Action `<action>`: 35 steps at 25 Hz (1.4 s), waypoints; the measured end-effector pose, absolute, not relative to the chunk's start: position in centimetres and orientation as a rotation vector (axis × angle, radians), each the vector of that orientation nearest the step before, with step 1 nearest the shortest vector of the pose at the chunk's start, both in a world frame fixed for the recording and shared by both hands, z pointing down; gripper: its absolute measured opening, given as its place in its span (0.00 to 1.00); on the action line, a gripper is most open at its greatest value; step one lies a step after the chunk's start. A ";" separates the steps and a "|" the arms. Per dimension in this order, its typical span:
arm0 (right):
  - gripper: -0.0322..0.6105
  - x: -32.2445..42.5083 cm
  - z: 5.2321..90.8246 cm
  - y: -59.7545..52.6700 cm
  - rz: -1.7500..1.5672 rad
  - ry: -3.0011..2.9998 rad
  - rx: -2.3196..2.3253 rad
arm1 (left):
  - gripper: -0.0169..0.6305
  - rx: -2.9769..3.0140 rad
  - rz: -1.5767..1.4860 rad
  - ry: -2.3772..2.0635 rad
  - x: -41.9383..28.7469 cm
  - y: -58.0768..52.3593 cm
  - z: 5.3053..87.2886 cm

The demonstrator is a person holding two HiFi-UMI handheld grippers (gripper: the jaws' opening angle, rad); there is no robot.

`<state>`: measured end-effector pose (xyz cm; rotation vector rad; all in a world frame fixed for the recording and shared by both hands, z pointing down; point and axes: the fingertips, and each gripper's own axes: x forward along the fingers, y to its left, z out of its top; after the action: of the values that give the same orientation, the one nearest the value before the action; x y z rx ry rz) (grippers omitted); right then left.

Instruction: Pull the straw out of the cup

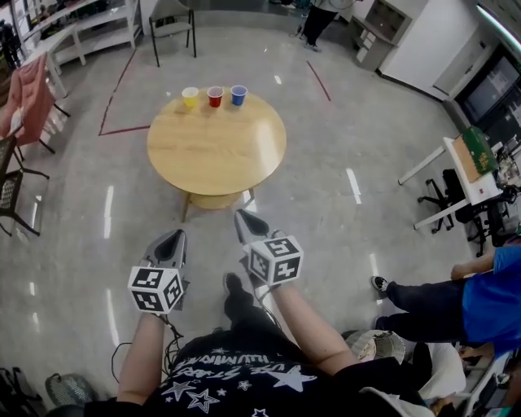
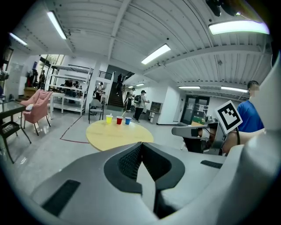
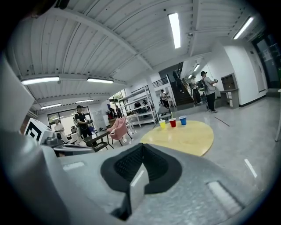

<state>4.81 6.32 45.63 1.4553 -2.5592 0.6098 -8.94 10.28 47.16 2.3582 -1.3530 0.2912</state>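
Note:
Three cups stand in a row at the far edge of a round wooden table (image 1: 216,151): yellow (image 1: 190,97), red (image 1: 215,96) and blue (image 1: 238,94). A thin straw seems to lean out of the red cup (image 2: 119,120), but it is too small to be sure. My left gripper (image 1: 176,236) and right gripper (image 1: 247,218) hang side by side over the floor, short of the table's near edge and pointing at it. Both are shut with nothing between the jaws, as the left gripper view (image 2: 141,144) and right gripper view (image 3: 142,146) show. The cups (image 3: 172,122) lie far ahead.
A pink chair (image 1: 28,98) stands at the left and a black chair (image 1: 172,24) behind the table. A seated person in blue (image 1: 480,297) is close on my right, next to a desk (image 1: 468,163). White shelving (image 1: 81,28) lines the far left. People stand in the background.

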 end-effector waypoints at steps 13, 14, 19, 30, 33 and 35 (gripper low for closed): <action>0.05 6.9 45.4 -4.9 0.635 -2.605 1.358 | 0.04 2.312 0.283 -1.419 -6.2 -0.1 46.7; 0.05 7.2 45.4 -5.6 0.634 -2.607 1.351 | 0.04 2.308 0.280 -1.423 -5.9 -0.7 46.7; 0.05 8.4 45.5 -9.1 0.629 -2.624 1.316 | 0.04 2.285 0.266 -1.452 -4.8 -4.1 46.7; 0.05 9.4 45.7 -13.7 0.630 -2.657 1.228 | 0.04 2.215 0.257 -1.537 -4.5 -7.9 46.6; 0.05 9.2 46.1 -14.3 0.627 -2.661 1.193 | 0.04 2.197 0.257 -1.553 -4.7 -8.6 46.7; 0.05 9.1 46.3 -14.5 0.615 -2.669 1.164 | 0.04 2.195 0.258 -1.554 -4.5 -9.1 46.7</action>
<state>9.11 -14.49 46.29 1.1640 -2.6692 0.6151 -4.51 -9.11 46.72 2.1948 -1.5543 0.2578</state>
